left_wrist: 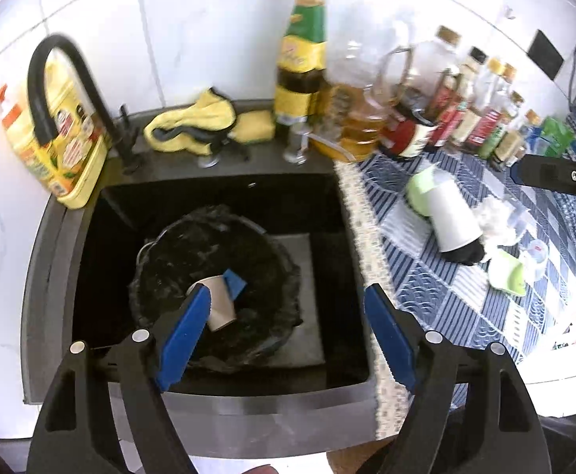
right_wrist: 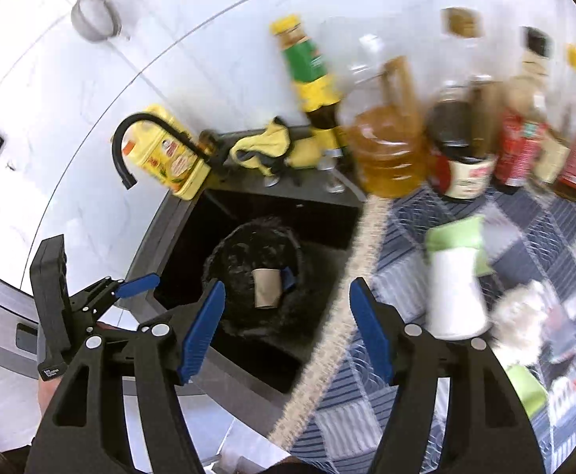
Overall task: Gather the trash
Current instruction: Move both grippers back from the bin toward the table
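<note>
Left wrist view: both the left gripper [left_wrist: 288,312] and right gripper [right_wrist: 286,326] gape empty; the light, crushable paper cup [left_wrist: 450,215] near the counter's sink-side edge suits a gentle mid-wall grip.

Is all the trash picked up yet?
Not yet. A brown cardboard tube and a small blue scrap already lie in the black-lined bin in the sink. Both grippers, left and right, are open and empty. A white paper cup, crumpled white tissue and green wrappers remain on the blue patterned mat.
</note>
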`<state>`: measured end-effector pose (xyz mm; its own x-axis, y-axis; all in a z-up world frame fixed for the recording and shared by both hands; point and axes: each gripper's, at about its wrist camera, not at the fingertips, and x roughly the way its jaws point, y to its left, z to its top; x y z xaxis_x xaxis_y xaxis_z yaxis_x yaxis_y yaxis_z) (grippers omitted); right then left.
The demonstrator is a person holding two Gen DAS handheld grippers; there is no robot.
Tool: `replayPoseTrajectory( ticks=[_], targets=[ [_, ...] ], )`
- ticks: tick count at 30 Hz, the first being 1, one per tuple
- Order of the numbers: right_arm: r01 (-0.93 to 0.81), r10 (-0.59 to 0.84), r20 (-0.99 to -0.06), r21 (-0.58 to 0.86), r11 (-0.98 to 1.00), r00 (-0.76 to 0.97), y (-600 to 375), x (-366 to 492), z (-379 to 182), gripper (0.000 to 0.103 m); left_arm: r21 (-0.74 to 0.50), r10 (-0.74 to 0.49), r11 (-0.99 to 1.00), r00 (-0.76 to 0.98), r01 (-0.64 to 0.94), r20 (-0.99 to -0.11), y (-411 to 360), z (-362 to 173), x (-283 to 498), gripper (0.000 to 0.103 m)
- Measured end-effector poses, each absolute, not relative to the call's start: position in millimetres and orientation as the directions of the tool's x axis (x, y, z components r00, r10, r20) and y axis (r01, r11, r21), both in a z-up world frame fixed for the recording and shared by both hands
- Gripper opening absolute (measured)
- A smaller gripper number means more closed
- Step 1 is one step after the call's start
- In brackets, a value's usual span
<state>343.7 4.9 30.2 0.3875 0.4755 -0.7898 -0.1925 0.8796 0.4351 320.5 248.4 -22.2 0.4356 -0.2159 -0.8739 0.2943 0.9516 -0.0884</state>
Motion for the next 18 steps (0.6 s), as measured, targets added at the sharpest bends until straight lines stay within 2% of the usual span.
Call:
replayPoseTrajectory(
  ticks=[4, 8, 12, 15, 18],
  targets=[
    [-0.157, 0.458, -0.782, 0.435, 0.887, 0.422, -43.6, 322.8, 36.5, 0.076, -0.093, -0.233, 0.944, 0.445, 0.315, -0.865, 218.2, -12.8, 308.7, 0.078],
    [-0.13, 0.43, -0.791, 0.417, 0.899, 0.436, -96.3, 306.4, 34.2, 0.076, -0.079, -0.235, 0.939, 0.455, 0.336, -0.859, 180.6, -6.4, 297.1, 0.083],
    [-0.11, 0.409, -0.798, 0.405, 0.908, 0.443, -149.2, 294.3, 32.0, 0.077, -0.078, -0.234, 0.939, 0.458, 0.334, -0.857, 142.2, -4.0, 288.2, 0.083],
    [-0.084, 0.373, -0.81, 0.378, 0.922, 0.452, -192.9, 288.8, 27.4, 0.081, -0.077, -0.23, 0.941, 0.458, 0.329, -0.859, 114.5, -6.4, 284.8, 0.089],
    [-0.059, 0.342, -0.831, 0.354, 0.933, 0.439, -237.5, 281.7, 20.1, 0.082, -0.066, -0.221, 0.941, 0.455, 0.332, -0.862, 83.5, -11.3, 281.0, 0.089]
  ],
)
